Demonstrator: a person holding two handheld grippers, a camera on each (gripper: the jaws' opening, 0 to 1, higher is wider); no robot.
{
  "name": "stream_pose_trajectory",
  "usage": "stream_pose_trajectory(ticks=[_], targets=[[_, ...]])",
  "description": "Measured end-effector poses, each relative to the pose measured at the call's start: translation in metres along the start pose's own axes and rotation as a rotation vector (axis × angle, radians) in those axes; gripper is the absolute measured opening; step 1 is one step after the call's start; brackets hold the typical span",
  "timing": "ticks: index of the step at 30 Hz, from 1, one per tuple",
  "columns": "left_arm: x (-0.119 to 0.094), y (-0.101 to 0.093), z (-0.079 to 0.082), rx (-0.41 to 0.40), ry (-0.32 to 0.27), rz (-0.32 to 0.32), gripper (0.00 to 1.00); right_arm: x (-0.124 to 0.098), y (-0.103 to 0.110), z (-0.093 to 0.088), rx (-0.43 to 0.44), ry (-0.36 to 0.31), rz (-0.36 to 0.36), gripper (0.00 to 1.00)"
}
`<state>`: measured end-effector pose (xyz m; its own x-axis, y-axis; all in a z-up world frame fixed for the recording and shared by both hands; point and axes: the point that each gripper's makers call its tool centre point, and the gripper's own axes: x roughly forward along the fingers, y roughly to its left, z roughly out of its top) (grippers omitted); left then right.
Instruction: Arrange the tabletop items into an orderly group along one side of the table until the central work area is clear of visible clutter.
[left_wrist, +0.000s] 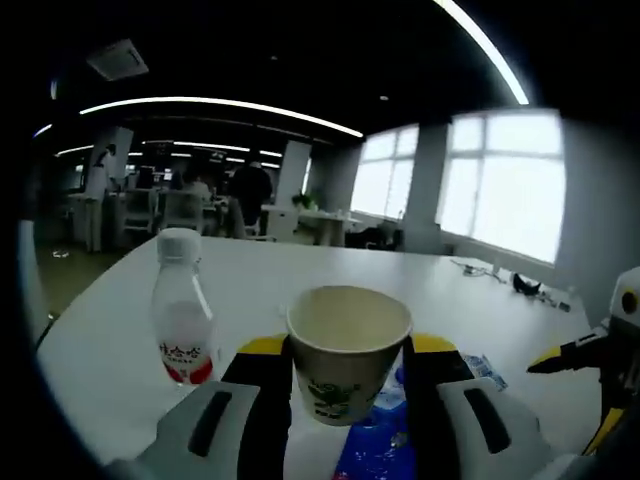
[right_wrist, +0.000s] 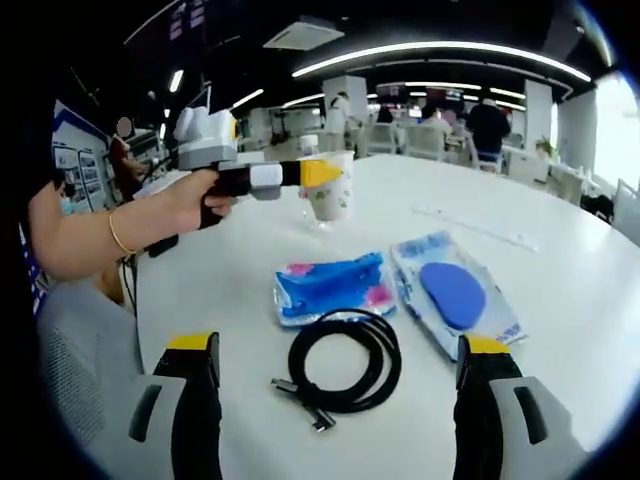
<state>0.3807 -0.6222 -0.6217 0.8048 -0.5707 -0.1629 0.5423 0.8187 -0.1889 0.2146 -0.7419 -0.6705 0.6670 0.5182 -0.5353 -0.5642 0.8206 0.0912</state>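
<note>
The left gripper grips the cup, held above the surface; next, set it beside the bottle. The right gripper, jaws open, hovers over the cable.

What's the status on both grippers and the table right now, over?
Left gripper shut on paper cup, lifted off the table. Right gripper open, hovering over coiled black cable. Blue packets and bottle not yet grouped.

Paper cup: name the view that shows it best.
The left gripper view: the paper cup sits large and central between the left tongs, its open rim and printed side visible. The right gripper view shows it small and distant, partly covered by those tongs.
</note>
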Motion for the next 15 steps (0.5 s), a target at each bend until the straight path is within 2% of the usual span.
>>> stream_pose_trajectory(ticks=[6, 8, 11, 15], targets=[[0.009, 0.012, -0.012, -0.003, 0.006, 0.040, 0.43, 0.003, -0.010, -0.004, 0.035, -0.005, -0.020, 0.96], [0.012, 0.017, -0.020, -0.004, 0.031, 0.059, 0.43, 0.004, -0.013, -0.006, 0.043, -0.002, -0.029, 0.95], [0.016, 0.024, -0.023, 0.021, 0.025, 0.087, 0.43, 0.004, -0.019, -0.010, 0.057, 0.000, -0.052, 0.92], [0.022, 0.030, -0.032, 0.010, 0.033, 0.100, 0.43, 0.002, -0.028, -0.011, 0.081, -0.016, -0.078, 0.91]])
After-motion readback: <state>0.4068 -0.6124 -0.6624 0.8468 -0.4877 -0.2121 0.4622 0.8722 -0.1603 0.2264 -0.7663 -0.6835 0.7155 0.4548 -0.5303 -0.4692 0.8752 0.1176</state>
